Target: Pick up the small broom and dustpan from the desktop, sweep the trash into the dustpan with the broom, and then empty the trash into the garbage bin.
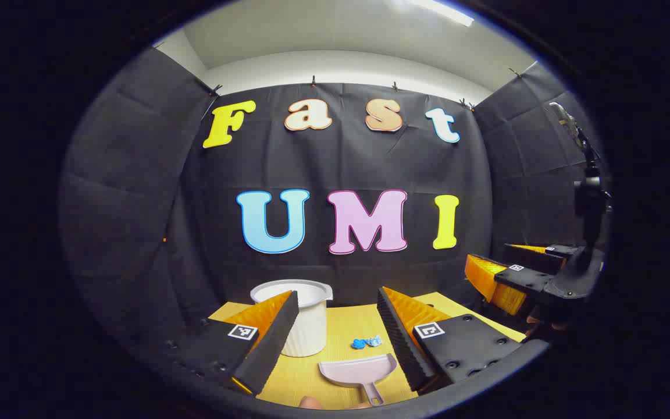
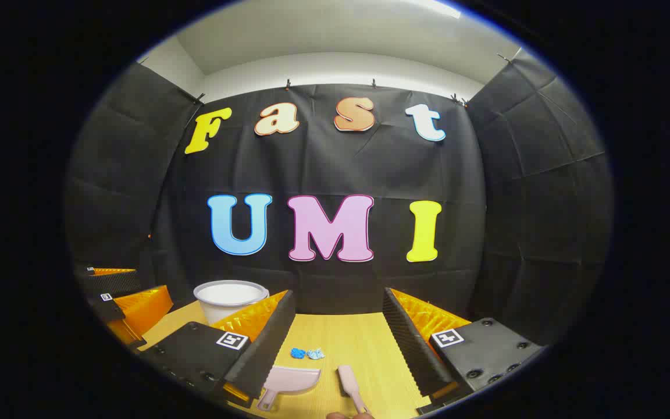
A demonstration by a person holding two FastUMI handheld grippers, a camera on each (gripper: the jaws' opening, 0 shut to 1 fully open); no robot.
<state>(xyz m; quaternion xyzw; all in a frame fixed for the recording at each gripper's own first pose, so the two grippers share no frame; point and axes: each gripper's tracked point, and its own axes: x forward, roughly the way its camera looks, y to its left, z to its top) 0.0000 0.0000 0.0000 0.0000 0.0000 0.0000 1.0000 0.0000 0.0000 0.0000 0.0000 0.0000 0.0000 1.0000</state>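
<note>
Along the bottom of the left gripper view, the left gripper hangs above the yellow desktop with its two fingers spread wide and nothing between them; the pink dustpan lies on the desktop in the gap between them, its pan toward the back wall and its handle pointing at the camera, the handle's end cut off by the lower edge; a crumpled blue bit of trash lies just beyond the pan's mouth, apart from it; the white ribbed garbage bin stands back left, partly hidden behind the near finger; at the right edge the right gripper shows side-on, and how far it is open is hard to make out there.

Low in the right gripper view, the right gripper's fingers are likewise spread wide and hold nothing; the small pink broom lies on the desktop between them, its near end cut off at the bottom; the dustpan sits left of it, partly behind the left-hand finger, with the trash just beyond; bare desktop lies between trash and back wall; the bin stands far left, half hidden.
</note>
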